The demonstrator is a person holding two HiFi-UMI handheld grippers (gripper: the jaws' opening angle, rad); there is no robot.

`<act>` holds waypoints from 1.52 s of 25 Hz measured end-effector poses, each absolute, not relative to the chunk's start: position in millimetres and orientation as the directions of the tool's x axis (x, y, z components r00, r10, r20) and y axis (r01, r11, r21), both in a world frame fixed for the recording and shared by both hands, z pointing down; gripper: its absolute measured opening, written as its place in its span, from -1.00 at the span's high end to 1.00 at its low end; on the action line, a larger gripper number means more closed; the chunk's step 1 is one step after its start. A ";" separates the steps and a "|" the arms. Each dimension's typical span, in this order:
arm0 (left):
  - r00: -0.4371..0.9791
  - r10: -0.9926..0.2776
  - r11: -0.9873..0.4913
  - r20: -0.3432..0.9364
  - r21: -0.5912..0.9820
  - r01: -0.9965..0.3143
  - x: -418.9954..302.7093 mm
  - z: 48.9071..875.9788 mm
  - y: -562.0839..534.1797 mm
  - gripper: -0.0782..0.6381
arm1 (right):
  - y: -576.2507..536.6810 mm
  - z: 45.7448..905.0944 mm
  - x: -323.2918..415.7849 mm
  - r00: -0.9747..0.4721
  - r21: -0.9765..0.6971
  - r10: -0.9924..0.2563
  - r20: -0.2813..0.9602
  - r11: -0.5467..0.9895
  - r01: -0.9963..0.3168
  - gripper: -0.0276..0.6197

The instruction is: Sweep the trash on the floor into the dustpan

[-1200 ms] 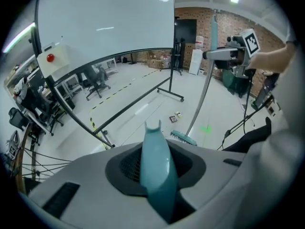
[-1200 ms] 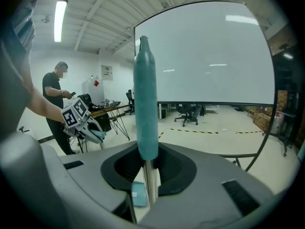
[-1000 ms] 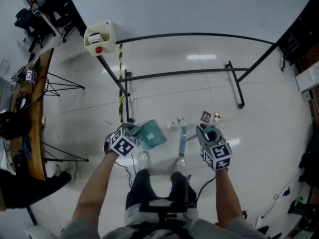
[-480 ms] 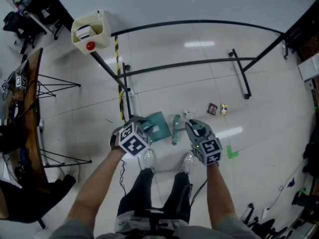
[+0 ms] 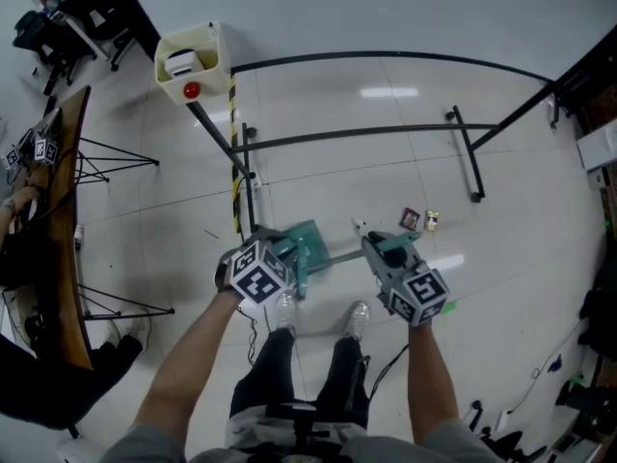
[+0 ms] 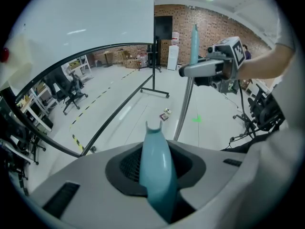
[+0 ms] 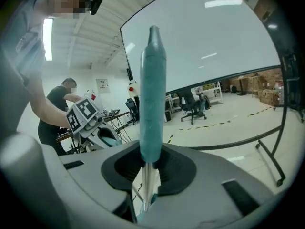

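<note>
Floor: pale glossy tiles [image 5: 386,162], with a black tube frame [image 5: 366,135] standing on them.
Trash: two small packets [image 5: 411,219] lie side by side on the floor, just beyond the right gripper and apart from the dustpan.
Dustpan: teal [image 5: 307,244], to the left of the trash, in front of the person's shoes [image 5: 358,318].
Broom: its teal grip [image 7: 152,94] stands up through the right gripper, and its pale shaft slants towards the dustpan.
Change: the trash lies unswept, as it did a second ago. The broom's shaft now runs across to the dustpan's edge, where before it showed more upright between the two grippers.
Left gripper: [image 5: 278,251] its fingers are clenched on the dustpan's teal handle.
Right gripper: [image 5: 381,244] its fingers are clamped narrowly on the broom, just below the teal grip.
</note>
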State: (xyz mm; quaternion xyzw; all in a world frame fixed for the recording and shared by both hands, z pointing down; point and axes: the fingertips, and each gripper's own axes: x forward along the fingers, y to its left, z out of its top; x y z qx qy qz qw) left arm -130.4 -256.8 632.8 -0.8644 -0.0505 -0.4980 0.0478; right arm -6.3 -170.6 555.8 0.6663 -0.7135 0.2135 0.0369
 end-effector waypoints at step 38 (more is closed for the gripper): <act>0.510 0.075 -0.990 0.857 0.001 0.143 -14.9 641.2 -232.5 0.49 | -162.8 601.7 85.0 -0.161 -0.279 -0.905 0.394 0.049 -0.959 0.70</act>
